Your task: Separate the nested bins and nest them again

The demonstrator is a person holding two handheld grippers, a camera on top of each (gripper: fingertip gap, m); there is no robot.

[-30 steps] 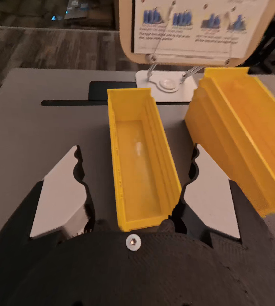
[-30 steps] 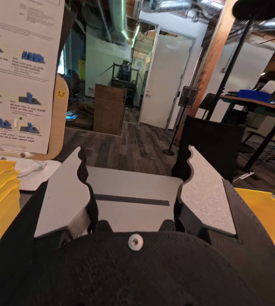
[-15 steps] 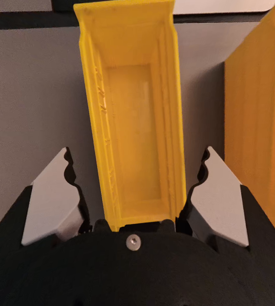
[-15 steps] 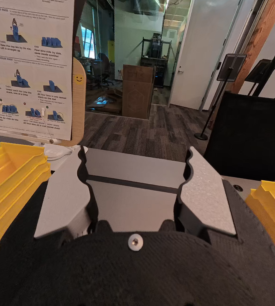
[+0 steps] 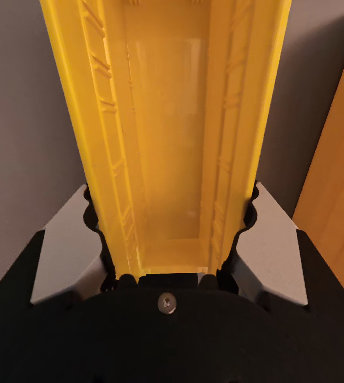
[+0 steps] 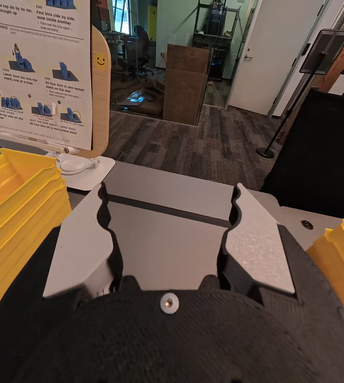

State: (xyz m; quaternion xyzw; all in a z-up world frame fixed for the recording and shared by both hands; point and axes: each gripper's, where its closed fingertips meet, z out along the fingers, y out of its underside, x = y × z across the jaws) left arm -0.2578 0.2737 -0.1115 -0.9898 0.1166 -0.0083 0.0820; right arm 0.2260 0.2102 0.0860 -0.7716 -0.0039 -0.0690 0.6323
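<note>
Our left gripper (image 5: 170, 204) straddles a narrow yellow bin (image 5: 167, 134), both pads touching its outer walls, so we're gripping it; another yellow bin (image 5: 332, 186) sits just right. Our right gripper (image 6: 168, 209) hangs wide open over grey table (image 6: 167, 248), nested yellow stack (image 6: 17, 207) left, one yellow bin (image 6: 341, 259) right.

The left gripper (image 5: 170, 199) points down over a bin (image 5: 167, 124), its fingers (image 5: 67, 238) spread wide along the bin's two outer walls, pads against them. The right gripper (image 6: 168, 209) is level and tilted slightly, jaws wide apart and bare.
</note>
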